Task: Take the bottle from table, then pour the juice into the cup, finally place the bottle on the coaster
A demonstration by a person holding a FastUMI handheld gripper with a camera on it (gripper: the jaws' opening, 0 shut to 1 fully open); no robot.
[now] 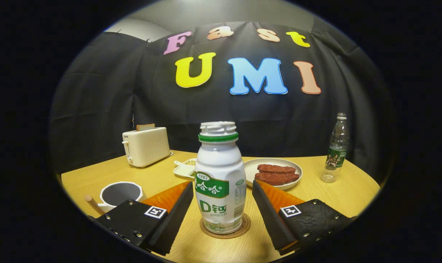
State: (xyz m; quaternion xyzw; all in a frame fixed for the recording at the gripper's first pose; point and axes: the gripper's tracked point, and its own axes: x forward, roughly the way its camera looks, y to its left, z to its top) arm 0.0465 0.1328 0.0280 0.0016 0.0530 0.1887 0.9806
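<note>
The bottle (219,179) stands upright on the round coaster (225,227) on the wooden table (330,193), its cap off and its neck open, and it sits between the two fingers of the gripper (221,210), which are spread wide with a clear gap of table showing on each side of the bottle, so nothing is being held. The cup (121,193) stands to the left, just beyond the left finger, with a wooden handle sticking out near it. Further back are a toaster (146,146), a small dish (185,168), a plate (273,171) with two brown pieces of food, and a clear water bottle (336,149) off to the right. With the bottle already on the coaster and the fingers apart, this looks like the last step, the letting go, though it could equally be the start of a grasp. To finish well, the gripper should back straight out along its own line, keeping both fingers evenly clear of the bottle's sides so neither one brushes it. The bottle is tall and narrow on a small base, so a sideways nudge could tip it or slide it off the coaster
</note>
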